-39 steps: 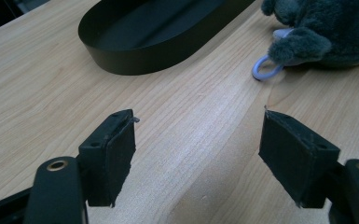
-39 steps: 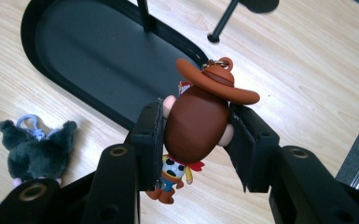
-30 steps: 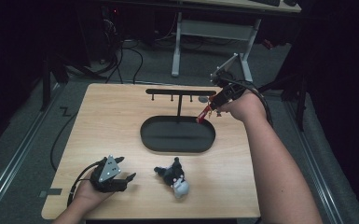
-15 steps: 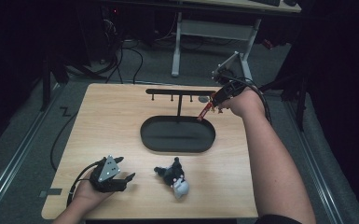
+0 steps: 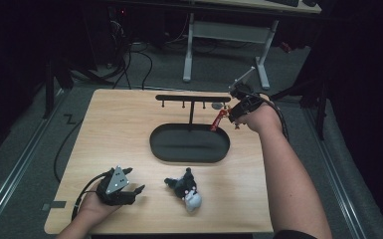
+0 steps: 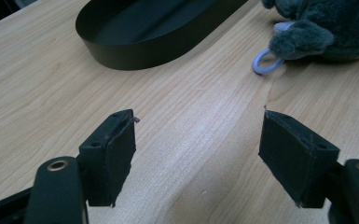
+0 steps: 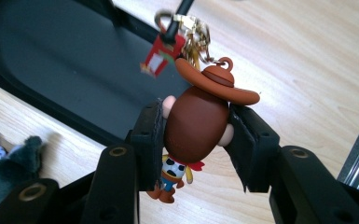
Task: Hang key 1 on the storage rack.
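Observation:
My right gripper is shut on a cowboy figure keychain, its pads pressing the sides of the brown head under the hat. The keychain's red tag and gold rings hang just off the right end of the black rack. Whether they hook on a peg I cannot tell. Below lies the black oval tray. My left gripper rests on the table at the front left, open with nothing between its pads. To its right lies a dark plush toy with a pale blue ring.
The wooden table has bare room on its left half. The tray's wall stands ahead of the left gripper. Behind the table are desk legs and cables on the floor. The table's right edge lies close under the right forearm.
The right hand has sunk a little by the rack's right end, the keychain still in its jaws. The left gripper and the plush toy have not moved.

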A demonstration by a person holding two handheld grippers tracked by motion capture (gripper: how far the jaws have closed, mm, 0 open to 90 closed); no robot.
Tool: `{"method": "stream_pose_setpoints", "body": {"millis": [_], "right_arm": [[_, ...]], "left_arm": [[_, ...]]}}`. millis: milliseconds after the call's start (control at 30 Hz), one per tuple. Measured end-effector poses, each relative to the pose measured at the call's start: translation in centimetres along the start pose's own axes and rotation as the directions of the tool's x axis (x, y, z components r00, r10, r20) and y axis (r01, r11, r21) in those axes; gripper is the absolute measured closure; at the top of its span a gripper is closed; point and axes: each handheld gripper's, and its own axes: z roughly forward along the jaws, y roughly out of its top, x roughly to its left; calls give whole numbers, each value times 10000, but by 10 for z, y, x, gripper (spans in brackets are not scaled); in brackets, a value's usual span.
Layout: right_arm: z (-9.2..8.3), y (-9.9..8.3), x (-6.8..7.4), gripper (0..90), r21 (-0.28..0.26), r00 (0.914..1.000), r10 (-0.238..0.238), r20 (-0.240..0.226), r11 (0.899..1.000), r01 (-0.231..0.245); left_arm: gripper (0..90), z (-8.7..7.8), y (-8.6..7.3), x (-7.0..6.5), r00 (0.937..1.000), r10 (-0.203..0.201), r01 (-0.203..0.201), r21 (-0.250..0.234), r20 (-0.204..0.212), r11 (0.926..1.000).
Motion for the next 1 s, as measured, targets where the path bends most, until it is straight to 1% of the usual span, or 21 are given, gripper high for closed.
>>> {"method": "stream_pose_setpoints", "body": {"millis": [67, 133, 300, 333, 367, 500, 533, 600, 700, 800, 867, 1000], "right_arm": [[5, -2, 0, 575, 31, 10000, 69, -69, 10000, -68], [10, -3, 0, 574, 83, 10000, 36, -46, 10000, -36], [20, -5, -2, 573, 30, 9999, 115, -99, 9999, -115], [22, -6, -2, 573, 60, 9997, 197, -115, 9998, -197], [25, -6, -2, 572, 40, 9998, 163, -134, 9999, -163], [33, -7, -2, 563, 114, 9994, 207, -280, 9997, -204], [34, -7, -2, 550, 119, 9994, 186, -305, 9998, -183], [36, -8, -2, 442, 103, 9989, 305, -358, 9995, -302], [35, -9, -2, 370, -22, 9983, 456, -351, 9990, -457], [32, -13, -2, 343, -155, 9975, 580, -391, 9982, -587], [29, -18, 0, 331, -276, 9975, 630, -322, 9976, -639], [27, -36, 2, 326, -758, 9967, 722, -361, 9943, -748]], "left_arm": [[273, 0, 0, 0, 10000, 9, -9, -10, -19, 10000], [272, 0, 0, 0, 10000, 12, -12, 34, 7, 10000], [273, 1, 0, -1, 10000, 39, -39, 77, 29, 10000], [273, 1, 0, -1, 10000, 33, -33, 79, 29, 10000], [273, 1, 0, -1, 10000, 29, -29, 85, 29, 10000], [273, 1, 0, 0, 10000, 27, -28, 109, 58, 9999], [273, 2, 0, -1, 10000, 26, -27, 107, 53, 9999], [272, 2, -1, -1, 10000, 33, -34, 113, 56, 9999], [273, 2, 0, -1, 10000, -1, 0, 109, 86, 9999], [273, 1, 0, -1, 9999, -2, 1, 91, 103, 10000], [274, 1, 0, 0, 9999, -35, 34, 68, 121, 10000], [277, 2, 1, -1, 9998, -98, 98, 49, 153, 9999]]}}
